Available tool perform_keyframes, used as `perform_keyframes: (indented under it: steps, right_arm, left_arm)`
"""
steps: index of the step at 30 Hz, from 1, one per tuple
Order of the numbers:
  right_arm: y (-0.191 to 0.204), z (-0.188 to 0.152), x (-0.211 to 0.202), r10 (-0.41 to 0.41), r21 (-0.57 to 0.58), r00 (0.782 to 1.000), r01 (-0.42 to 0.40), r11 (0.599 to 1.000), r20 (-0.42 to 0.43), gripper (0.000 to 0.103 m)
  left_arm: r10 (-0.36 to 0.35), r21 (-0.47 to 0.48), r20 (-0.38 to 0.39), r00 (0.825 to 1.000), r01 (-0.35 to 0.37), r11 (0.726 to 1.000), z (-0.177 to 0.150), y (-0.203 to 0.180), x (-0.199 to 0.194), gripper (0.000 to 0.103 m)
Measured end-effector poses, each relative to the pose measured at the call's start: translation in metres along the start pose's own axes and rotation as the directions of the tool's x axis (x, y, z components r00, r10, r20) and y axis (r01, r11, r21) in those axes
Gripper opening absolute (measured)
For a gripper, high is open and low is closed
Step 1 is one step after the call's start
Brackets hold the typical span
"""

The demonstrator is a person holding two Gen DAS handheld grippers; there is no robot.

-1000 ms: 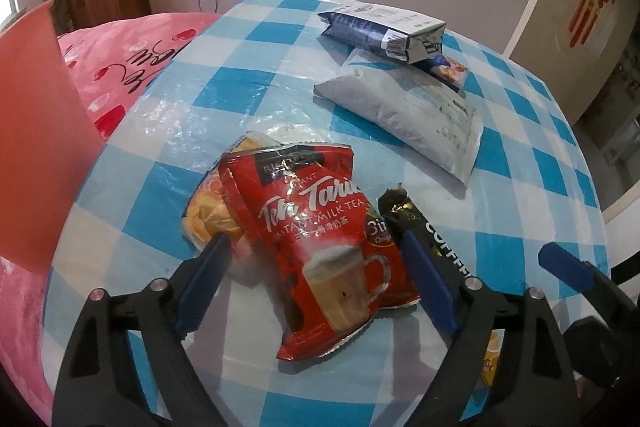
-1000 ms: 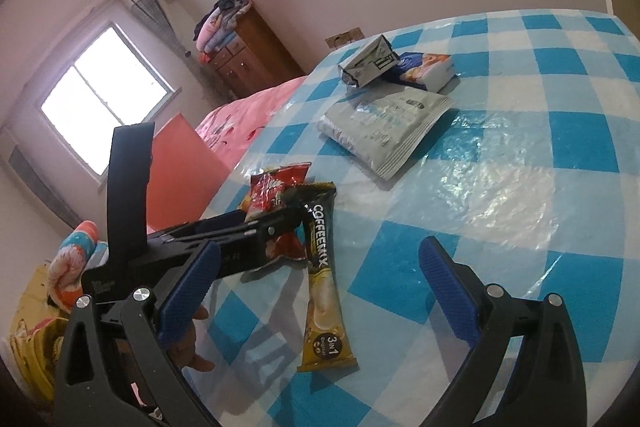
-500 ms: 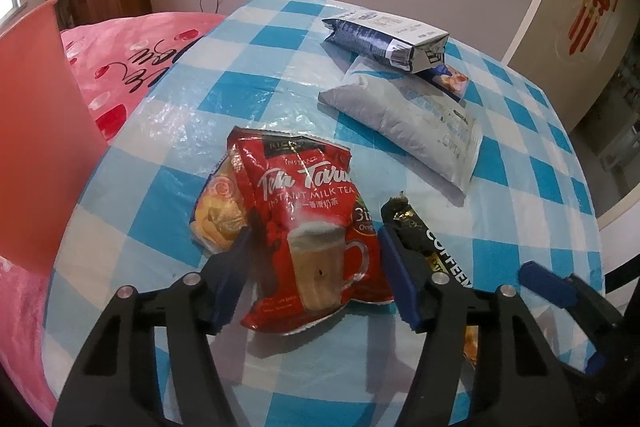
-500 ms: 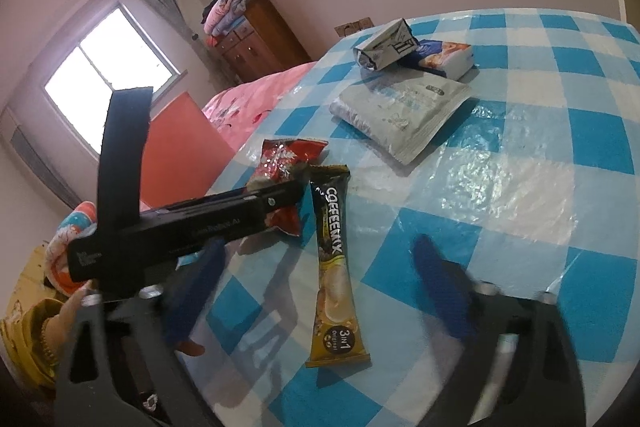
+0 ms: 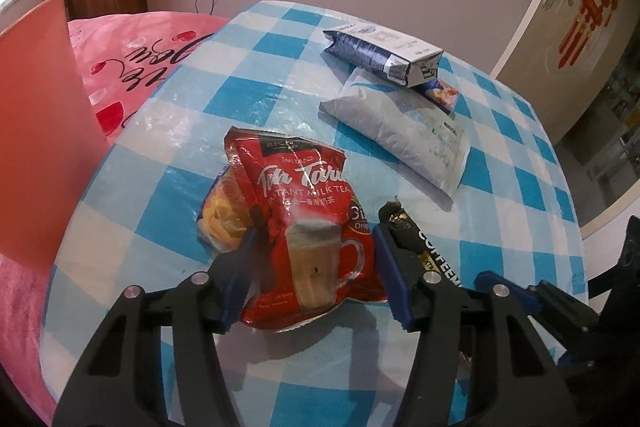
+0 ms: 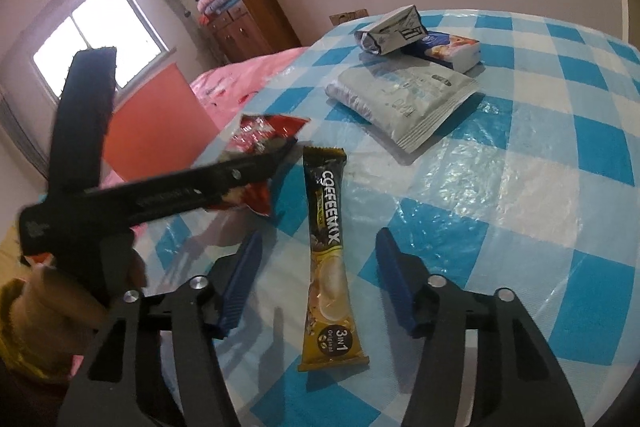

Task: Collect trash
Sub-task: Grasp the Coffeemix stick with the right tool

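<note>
- Red milk-tea packet point(image 5: 308, 227) near table edge, lying over an orange wrapper point(image 5: 220, 219); gold-and-black coffee stick point(image 6: 326, 247) just beside it on the blue-checked tablecloth point(image 6: 540, 131).
- Left gripper point(image 5: 316, 267) clamped around the lower part of the red packet, blue pads pressing both sides, foil crumpling between them; jaws just been closing.
- Right gripper point(image 6: 316, 275) straddling the coffee stick, pads apart from it on each side, not yet gripping; jaws just been closing too, stick between them.
- Farther back: grey pouch point(image 5: 396, 131), folded blue-and-white bag point(image 5: 380, 55) resting on a small snack box point(image 6: 448, 47).
- Orange bin point(image 5: 36, 131) beside the table, near the pink bedspread point(image 5: 140, 59).
- Progress, judged: early. Nothing seen dropped in the bin; first packet seized but not lifted, stick about to be taken, three items at the back untouched.
- Compared with a second ago: left pads wide around the packet then, tight on it now; right pads far wider then, narrower now and closer over the stick.
</note>
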State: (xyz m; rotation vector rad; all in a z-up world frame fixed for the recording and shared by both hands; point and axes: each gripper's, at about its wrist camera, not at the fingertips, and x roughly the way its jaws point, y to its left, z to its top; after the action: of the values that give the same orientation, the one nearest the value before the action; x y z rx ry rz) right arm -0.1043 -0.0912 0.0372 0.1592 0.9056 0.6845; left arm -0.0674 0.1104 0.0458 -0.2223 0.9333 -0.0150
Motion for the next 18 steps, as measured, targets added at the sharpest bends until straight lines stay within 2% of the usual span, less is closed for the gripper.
perform_keyframes:
  steps: [3,12,18]
  right_arm:
    - [0.006,-0.001,0.003,-0.021,-0.027,1.0,0.021,0.999,-0.005,0.054]
    - [0.019,-0.002,0.012,-0.082,-0.095,0.997,0.08,0.992,-0.017,0.035]
    - [0.02,-0.002,0.018,-0.111,-0.106,0.993,0.107,0.989,-0.029,0.034]
  left_arm:
    - [-0.013,-0.001,0.007,1.0,0.013,1.0,0.0,0.002,-0.005,0.058]
    - [-0.062,0.012,0.032,0.998,0.061,0.998,-0.001,0.01,-0.019,0.058]
    - [-0.085,0.027,0.047,0.995,0.084,0.996,-0.004,0.017,-0.025,0.058]
